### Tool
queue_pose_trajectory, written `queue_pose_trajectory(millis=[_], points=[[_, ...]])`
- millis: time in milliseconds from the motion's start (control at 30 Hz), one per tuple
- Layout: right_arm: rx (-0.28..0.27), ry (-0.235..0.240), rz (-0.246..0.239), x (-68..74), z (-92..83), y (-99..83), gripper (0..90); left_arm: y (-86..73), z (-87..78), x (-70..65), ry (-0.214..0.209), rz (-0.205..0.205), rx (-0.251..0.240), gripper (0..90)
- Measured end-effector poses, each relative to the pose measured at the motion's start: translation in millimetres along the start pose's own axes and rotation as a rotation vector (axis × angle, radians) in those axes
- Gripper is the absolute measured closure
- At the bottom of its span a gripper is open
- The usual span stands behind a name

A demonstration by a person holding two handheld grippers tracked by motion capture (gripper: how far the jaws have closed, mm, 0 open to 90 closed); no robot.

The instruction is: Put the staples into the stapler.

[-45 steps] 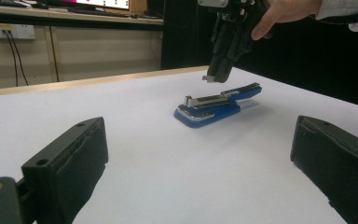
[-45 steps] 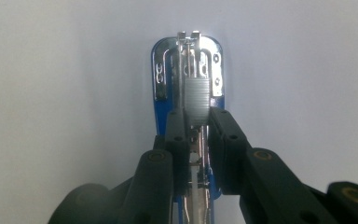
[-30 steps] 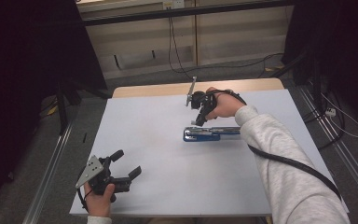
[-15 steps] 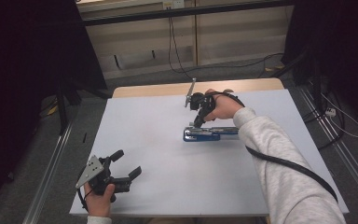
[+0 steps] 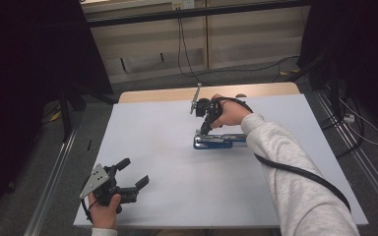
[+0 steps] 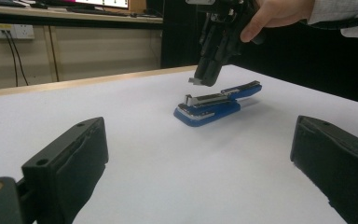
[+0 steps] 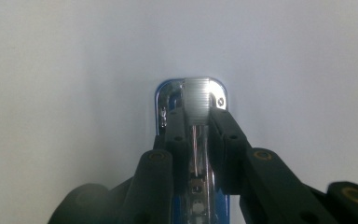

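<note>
Here, right tongs (image 7: 200, 140) pinch ribbed metal staples above the blue stapler (image 5: 220, 141); left tongs (image 5: 134, 173) spread.

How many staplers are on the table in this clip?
1. The blue stapler lies on the white table, right of centre toward the far side, directly under the right gripper. Nothing suggests another is hidden.

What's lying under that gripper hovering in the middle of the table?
A blue stapler on the white table, under the right gripper. The jaws cover part of its metal top.
</note>
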State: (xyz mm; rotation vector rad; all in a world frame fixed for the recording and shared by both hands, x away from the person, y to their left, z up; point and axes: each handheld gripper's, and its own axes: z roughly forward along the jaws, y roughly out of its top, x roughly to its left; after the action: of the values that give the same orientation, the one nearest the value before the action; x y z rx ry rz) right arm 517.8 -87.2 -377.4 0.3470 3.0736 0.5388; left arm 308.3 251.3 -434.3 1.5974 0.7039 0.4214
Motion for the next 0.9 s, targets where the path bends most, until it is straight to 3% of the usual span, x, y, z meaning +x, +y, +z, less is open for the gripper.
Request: queue_pose_trajectory(millis=[433,900], points=[[0.006,-0.001,-0.007,0.2,2.9,7.8,78.4,0.1,0.0,0.0,0.0,0.001,0.001,4.3],[0.014,0.008,-0.003,0.3,11.4,2.6,78.3,0.1,0.0,0.5,0.001,0.004,0.004,4.4]])
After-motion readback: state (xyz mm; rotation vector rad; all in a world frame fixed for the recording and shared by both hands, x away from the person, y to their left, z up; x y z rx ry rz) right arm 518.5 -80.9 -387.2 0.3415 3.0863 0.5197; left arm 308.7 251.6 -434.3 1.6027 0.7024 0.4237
